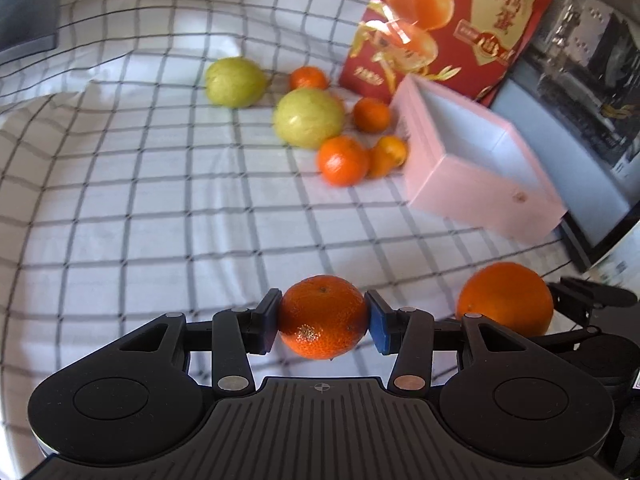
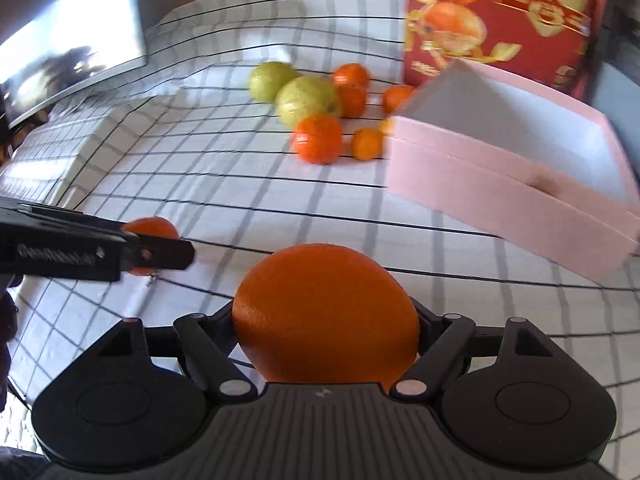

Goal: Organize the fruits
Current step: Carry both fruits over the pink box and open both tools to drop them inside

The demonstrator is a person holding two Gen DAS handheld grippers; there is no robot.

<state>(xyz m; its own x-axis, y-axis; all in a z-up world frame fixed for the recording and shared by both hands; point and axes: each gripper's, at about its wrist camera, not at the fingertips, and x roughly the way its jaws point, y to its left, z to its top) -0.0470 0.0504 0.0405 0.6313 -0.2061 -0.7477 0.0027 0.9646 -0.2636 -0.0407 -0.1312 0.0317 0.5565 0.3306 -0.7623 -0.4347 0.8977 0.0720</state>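
Left wrist view: the left gripper [image 1: 323,317] clamps a mandarin [image 1: 323,316] between its two pads, one pad pressed on each flank, the fruit sitting at the fingertips above the checked cloth [image 1: 160,208]. Taking the pink box [image 1: 476,184] as landmark, the mandarin is below and left of it, nearer the camera. A big orange [image 1: 505,298] shows below the box, right of the mandarin, with parts of the right gripper just beside it. Left of the box lies a cluster of loose fruit: two green fruits [image 1: 309,117] and several small oranges [image 1: 342,160], the nearest one touching or almost touching the box wall. Behind the box stands a red carton [image 1: 460,20] printed with oranges.

Right wrist view: the right gripper [image 2: 326,320] has the big orange [image 2: 326,312] between its fingers, deep in toward the base; the fruit hides the pads, so I cannot tell whether they press on it. The orange is below and left of the pink box [image 2: 500,192]. The left gripper [image 2: 152,246] with its mandarin [image 2: 154,227] shows far left of the box. The green fruits [image 2: 308,100] and small oranges [image 2: 318,140] lie just left of the box, and the red carton [image 2: 512,8] stands behind it.
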